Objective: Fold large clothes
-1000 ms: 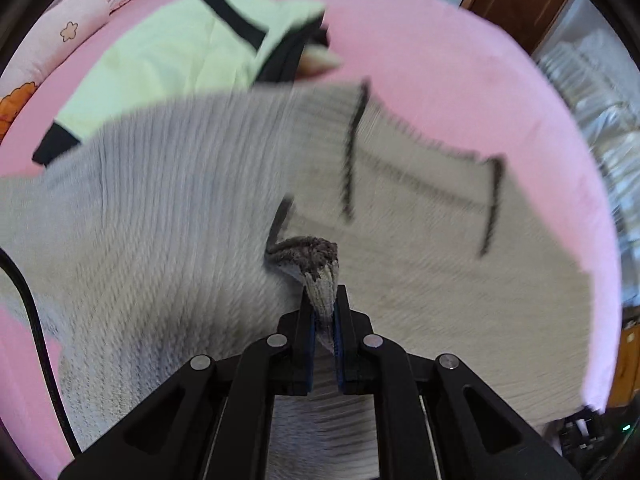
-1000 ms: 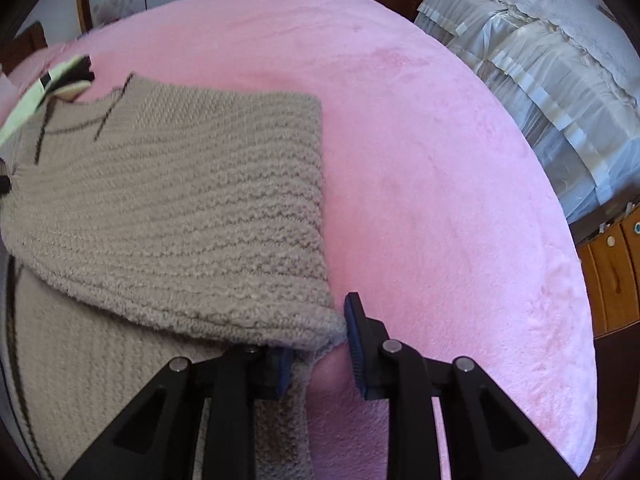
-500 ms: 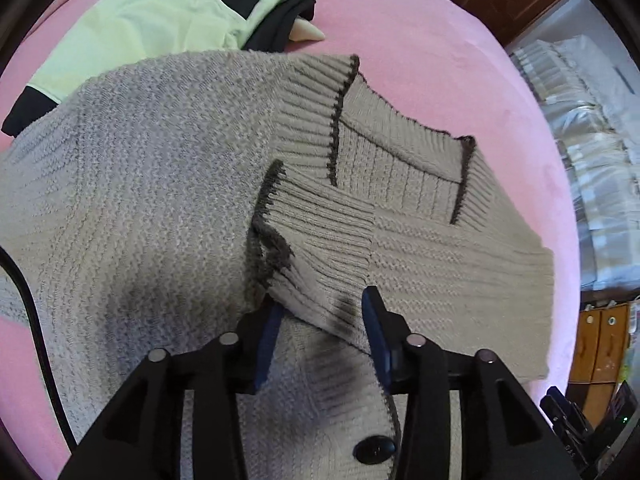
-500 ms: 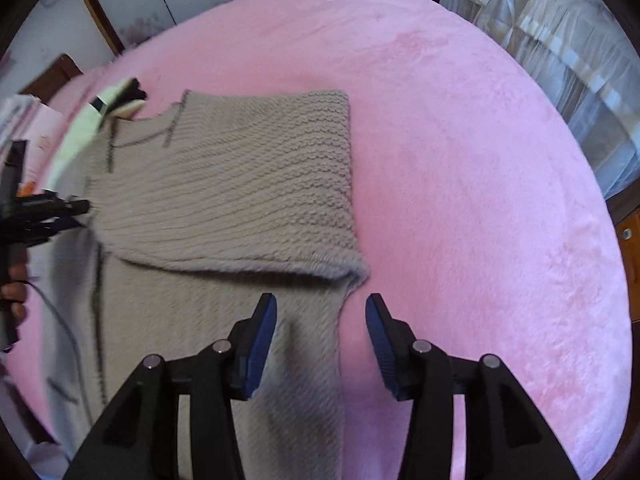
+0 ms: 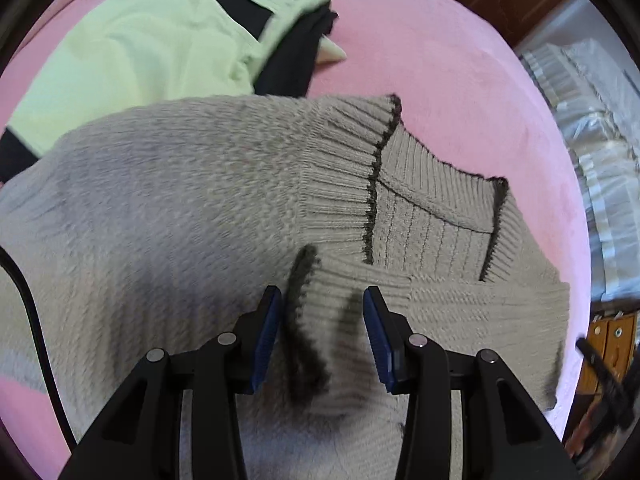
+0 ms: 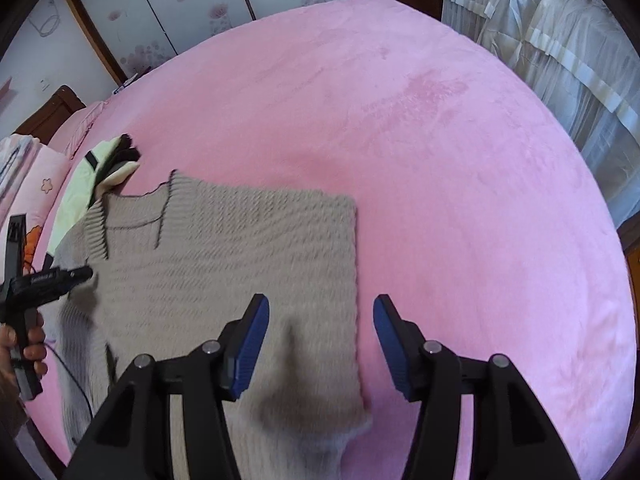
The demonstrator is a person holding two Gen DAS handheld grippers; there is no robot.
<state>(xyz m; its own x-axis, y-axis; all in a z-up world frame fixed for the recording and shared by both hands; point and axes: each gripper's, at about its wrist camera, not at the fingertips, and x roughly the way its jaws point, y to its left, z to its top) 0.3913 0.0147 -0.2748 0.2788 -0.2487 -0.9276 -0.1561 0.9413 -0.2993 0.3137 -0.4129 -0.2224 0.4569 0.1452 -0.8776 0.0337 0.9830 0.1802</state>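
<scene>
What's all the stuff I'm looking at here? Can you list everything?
Ribbed beige knitted cardigan with dark trim: one, beige, spread on the bed, sleeves folded in.
Folded pale green garment with black stripes: one, beyond the cardigan's collar.
Fluffy pink bed cover: one, under everything.
White frilled curtains: far right.
Flowered sliding wardrobe doors: back wall.
Left gripper: black, blue pads, open over a cuff.
Right gripper: jaws opening, nothing pinched.
Hand: holding the left gripper's handle.
</scene>
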